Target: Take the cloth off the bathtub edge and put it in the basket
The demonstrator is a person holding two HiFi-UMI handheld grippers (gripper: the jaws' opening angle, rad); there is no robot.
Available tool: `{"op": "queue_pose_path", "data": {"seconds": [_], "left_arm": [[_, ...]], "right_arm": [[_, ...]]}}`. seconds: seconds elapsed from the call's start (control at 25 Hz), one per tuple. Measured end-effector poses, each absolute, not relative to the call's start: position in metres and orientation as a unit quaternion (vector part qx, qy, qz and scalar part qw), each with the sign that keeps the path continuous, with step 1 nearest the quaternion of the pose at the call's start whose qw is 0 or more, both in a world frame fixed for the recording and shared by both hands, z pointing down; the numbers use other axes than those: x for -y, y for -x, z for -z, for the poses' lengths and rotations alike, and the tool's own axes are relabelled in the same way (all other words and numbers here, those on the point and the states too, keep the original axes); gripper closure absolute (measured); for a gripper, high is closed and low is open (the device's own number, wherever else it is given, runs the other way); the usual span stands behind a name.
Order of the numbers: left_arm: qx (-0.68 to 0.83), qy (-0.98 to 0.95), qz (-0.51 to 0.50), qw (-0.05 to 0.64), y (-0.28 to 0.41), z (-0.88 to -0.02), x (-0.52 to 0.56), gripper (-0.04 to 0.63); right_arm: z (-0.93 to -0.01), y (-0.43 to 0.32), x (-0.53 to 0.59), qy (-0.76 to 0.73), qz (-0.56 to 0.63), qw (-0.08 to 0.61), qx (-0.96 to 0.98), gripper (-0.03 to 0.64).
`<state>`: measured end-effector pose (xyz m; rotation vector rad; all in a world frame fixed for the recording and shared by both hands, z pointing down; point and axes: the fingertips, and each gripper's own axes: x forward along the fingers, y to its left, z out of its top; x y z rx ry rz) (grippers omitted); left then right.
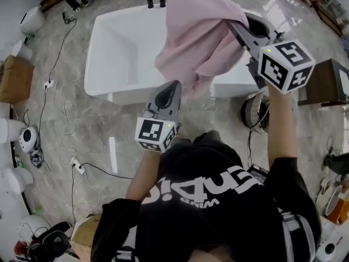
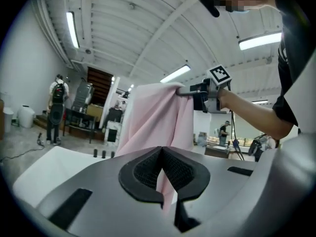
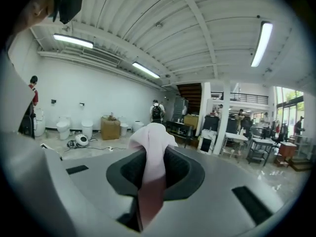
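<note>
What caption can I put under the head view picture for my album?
Right gripper holds the pink cloth high over the white bathtub; left gripper pinches its lower edge.
</note>
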<state>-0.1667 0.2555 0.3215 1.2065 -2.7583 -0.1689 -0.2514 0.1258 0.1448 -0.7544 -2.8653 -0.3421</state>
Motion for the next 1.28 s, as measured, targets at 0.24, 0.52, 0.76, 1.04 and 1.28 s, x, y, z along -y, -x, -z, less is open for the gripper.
{"op": "queue_pose_path", "data": {"seconds": [0.24, 0.52, 0.76, 1.04, 1.28], "left_arm": [[0.844, -0.53, 0.051, 0.069, 0.158, -0.329, -0.135, 0.582], [0.764, -0.64, 0.037, 0.073, 0.129, -0.328, 0.003, 0.583], [0.686, -0.723, 0.018, 0.078, 0.086, -0.329, 0.118, 0.582], [0.623, -0.778, 0.005, 0.082, 0.031, -0.33, 0.22, 0.582], [0.596, -0.798, -0.003, 0.087, 0.005, -0.336, 0.273, 0.583]], "right_arm": [[-0.146, 0.198, 0.011, 0.112, 0.123, 0.096, 0.981, 0.554], [-0.15, 0.112, 0.169, -0.042, 0.108, 0.114, 0.987, 0.554], [-0.152, 0.026, 0.281, -0.16, 0.086, 0.117, 0.976, 0.554], [-0.162, -0.056, 0.376, -0.239, 0.067, 0.127, 0.96, 0.554], [-0.163, -0.095, 0.428, -0.275, 0.056, 0.119, 0.952, 0.554]]}}
